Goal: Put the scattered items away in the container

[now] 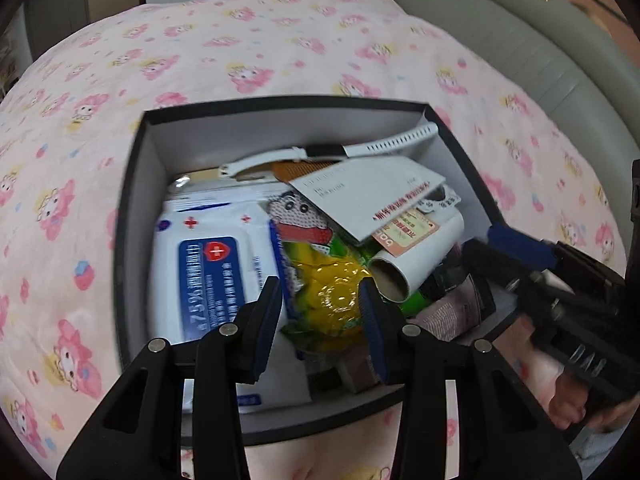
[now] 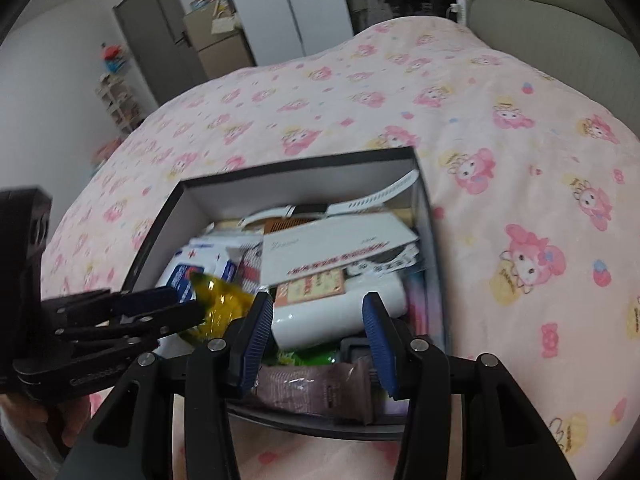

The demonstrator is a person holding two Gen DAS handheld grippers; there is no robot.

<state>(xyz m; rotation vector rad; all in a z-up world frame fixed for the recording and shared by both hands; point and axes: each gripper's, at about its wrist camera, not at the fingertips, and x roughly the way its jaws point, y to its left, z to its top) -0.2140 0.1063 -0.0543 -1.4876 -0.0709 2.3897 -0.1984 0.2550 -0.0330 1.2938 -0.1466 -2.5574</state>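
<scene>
A black box (image 1: 132, 184) with a white inside sits on the pink bed and holds several items: a wet-wipes pack (image 1: 208, 272), a yellow snack bag (image 1: 332, 292), a white roll (image 1: 420, 256), a white envelope (image 1: 376, 196) and a white watch strap (image 1: 384, 144). My left gripper (image 1: 322, 320) hangs over the box's near side, its fingers around the yellow snack bag, which it holds up (image 2: 218, 304). My right gripper (image 2: 318, 340) is open and empty over the box's (image 2: 160, 236) near right part, above the white roll (image 2: 340, 316) and a brown packet (image 2: 316, 388).
The pink cartoon-print blanket (image 1: 280, 48) covers the bed all around the box. A grey padded headboard (image 1: 520, 40) runs along the right. A door, cartons and shelves (image 2: 120, 100) stand far off at the left.
</scene>
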